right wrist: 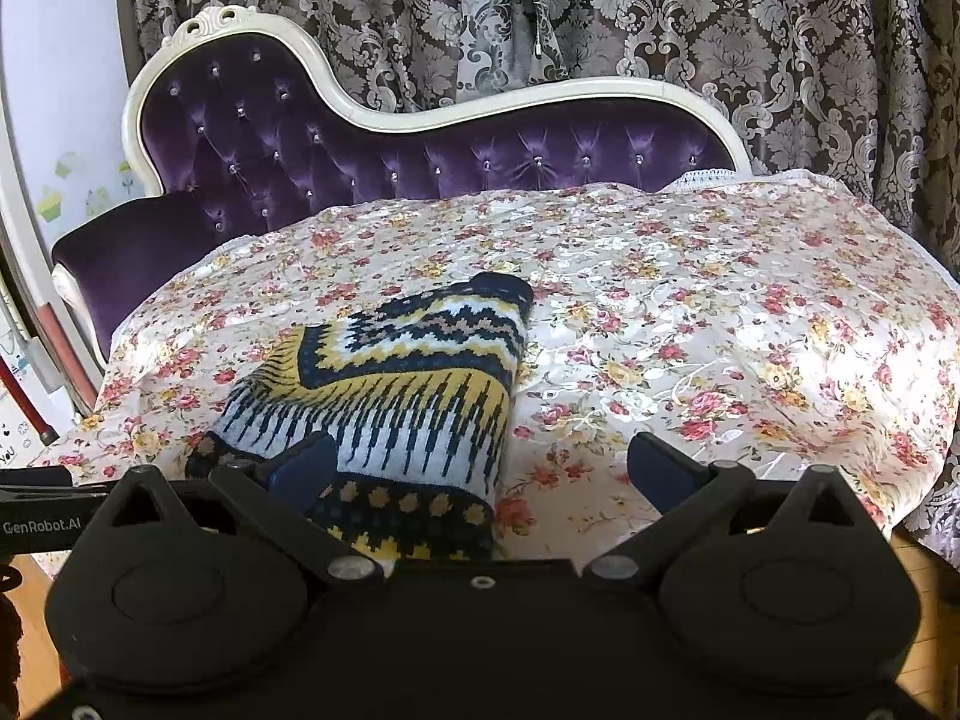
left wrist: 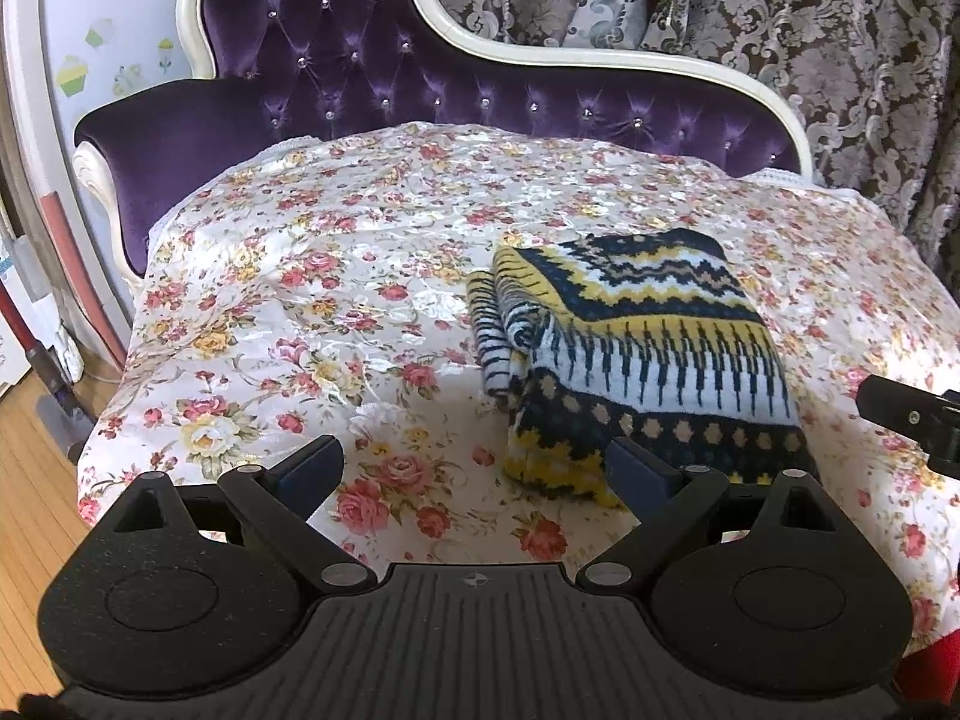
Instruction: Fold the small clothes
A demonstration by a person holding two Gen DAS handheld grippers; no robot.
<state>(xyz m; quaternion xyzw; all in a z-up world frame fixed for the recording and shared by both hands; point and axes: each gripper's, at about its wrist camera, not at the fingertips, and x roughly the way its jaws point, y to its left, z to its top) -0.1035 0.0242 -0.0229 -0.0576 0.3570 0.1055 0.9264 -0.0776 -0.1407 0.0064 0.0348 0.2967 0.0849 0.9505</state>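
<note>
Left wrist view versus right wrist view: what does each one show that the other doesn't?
Only the left wrist view shows the sweater's bunched striped part along its left side, plus wooden floor at lower left. Only the right wrist view shows the couch's carved crest and the cover's wide bare stretch right of the sweater. Both show the folded sweater on the floral cover, the purple couch back, the curtains, and an open claw, left and right.

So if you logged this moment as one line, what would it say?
garment: knit sweater folded on floral cover | left gripper: open, empty | right gripper: open, empty | chaise behind
</note>
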